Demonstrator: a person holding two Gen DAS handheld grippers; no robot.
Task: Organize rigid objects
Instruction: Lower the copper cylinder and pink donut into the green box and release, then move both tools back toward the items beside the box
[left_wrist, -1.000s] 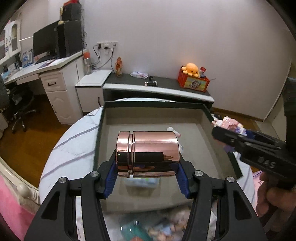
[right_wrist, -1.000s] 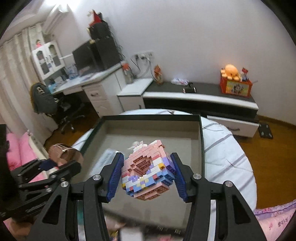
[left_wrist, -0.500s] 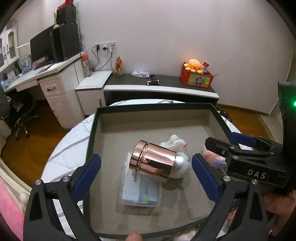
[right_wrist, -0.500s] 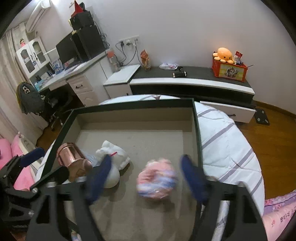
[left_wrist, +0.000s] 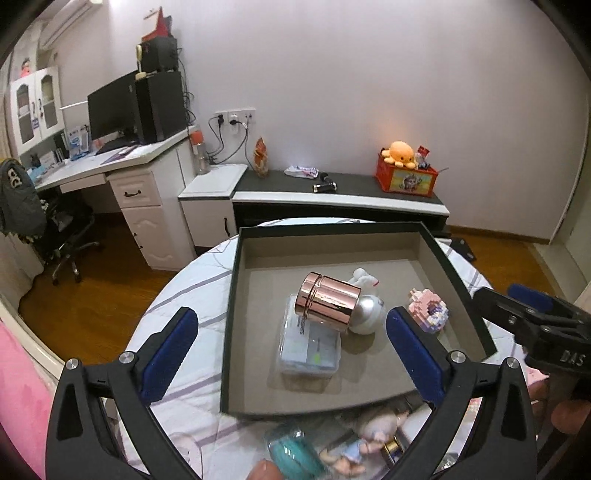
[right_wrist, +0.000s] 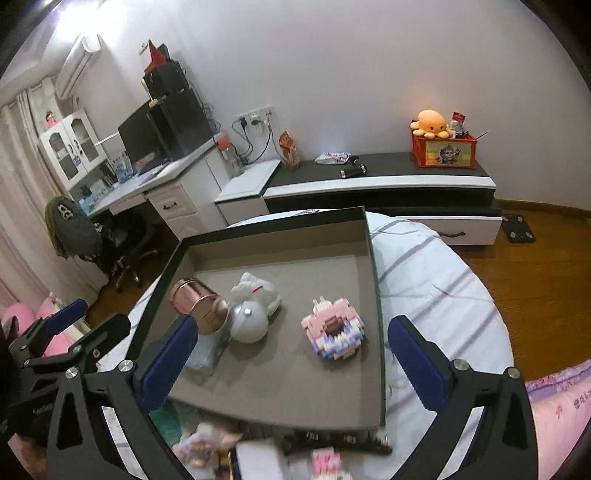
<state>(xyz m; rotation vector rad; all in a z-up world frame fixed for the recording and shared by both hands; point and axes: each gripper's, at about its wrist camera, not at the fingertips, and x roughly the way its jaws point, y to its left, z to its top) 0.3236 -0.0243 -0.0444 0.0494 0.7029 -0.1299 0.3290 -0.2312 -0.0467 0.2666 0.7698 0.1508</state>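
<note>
With both of my tongs spread wide and holding nothing, I look down into the dark-rimmed tray (left_wrist: 232, 295) that sits on the round table under its white, purple-striped cloth (left_wrist: 184, 295). My left gripper (left_wrist: 291, 354) hangs above the near left part of the tray, its blue pads (left_wrist: 168, 350) well apart. My right gripper (right_wrist: 291, 362) hovers over the near right part, jaws just as wide, and from the left wrist view I see it as a black body at the right edge.

Inside the tray, the rose-gold canister (left_wrist: 327, 301) lies on its side, tilted, resting partly on a flat clear plastic case (left_wrist: 308, 349) and leaning against a silver-white round piece (left_wrist: 365, 314). A small white figure (right_wrist: 258, 291) lies just behind that round piece, touching it. To the right, apart from this cluster, the pink brick model (right_wrist: 334, 334) sits on the grey tray floor near the right wall.

Nearer to me, outside the tray on the cloth, lie a teal round thing (left_wrist: 295, 450) and a little doll (left_wrist: 373, 435), both blurred. Far behind stand a white desk (left_wrist: 110, 173) and a low dark-topped cabinet (left_wrist: 340, 192) with an orange plush octopus (left_wrist: 400, 151) on a red box.
</note>
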